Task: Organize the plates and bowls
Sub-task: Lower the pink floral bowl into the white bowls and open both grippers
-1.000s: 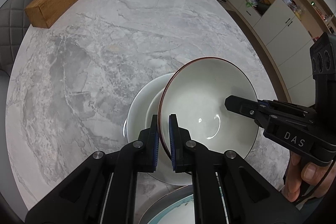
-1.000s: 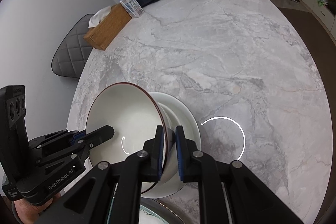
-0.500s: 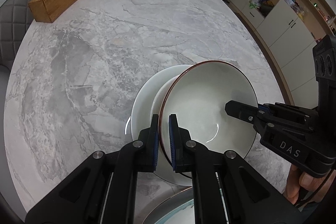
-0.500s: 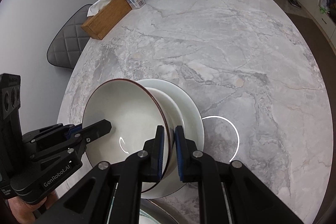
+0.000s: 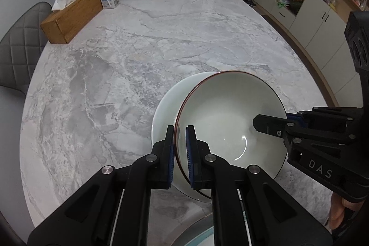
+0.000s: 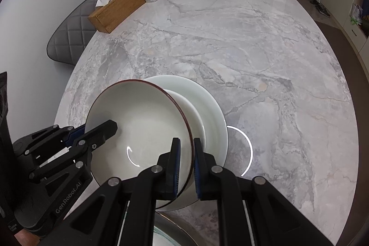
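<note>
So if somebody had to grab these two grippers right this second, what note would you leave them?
Left gripper: shut on the red-rimmed bowl, at its near-left rim.
Right gripper: shut on the same bowl's opposite rim.
The bowl is tilted over the white plate on the marble table; whether it touches the plate I cannot tell.
Done: bowl gripped on both sides.
Left: set it level on the plate and release. A third dish sits at the table's near edge.

Marble table (image 5: 161,43), grey quilted chair (image 5: 16,47), cabinets (image 5: 322,22) along wall.
</note>
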The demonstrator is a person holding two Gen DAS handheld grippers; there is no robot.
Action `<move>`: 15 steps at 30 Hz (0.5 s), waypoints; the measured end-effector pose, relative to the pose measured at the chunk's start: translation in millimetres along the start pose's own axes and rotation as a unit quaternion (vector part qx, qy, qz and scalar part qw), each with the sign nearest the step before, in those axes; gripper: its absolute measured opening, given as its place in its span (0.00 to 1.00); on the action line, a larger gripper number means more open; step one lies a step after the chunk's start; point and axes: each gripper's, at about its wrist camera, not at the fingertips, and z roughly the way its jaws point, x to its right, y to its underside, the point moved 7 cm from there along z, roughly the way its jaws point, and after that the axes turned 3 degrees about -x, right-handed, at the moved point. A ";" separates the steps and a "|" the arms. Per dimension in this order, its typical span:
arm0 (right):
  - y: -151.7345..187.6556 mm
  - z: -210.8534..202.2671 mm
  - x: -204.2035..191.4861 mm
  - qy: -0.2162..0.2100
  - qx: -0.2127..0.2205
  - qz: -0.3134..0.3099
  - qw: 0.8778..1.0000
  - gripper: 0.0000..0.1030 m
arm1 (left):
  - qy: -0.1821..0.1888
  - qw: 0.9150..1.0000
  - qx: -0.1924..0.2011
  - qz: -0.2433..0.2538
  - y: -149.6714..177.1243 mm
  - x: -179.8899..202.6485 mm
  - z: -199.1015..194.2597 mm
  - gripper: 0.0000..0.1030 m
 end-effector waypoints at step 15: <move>-5.7 -6.3 -2.3 0.001 0.012 0.003 1.000 0.21 | 0.018 0.999 0.020 -0.027 -2.0 -9.8 11.0 0.12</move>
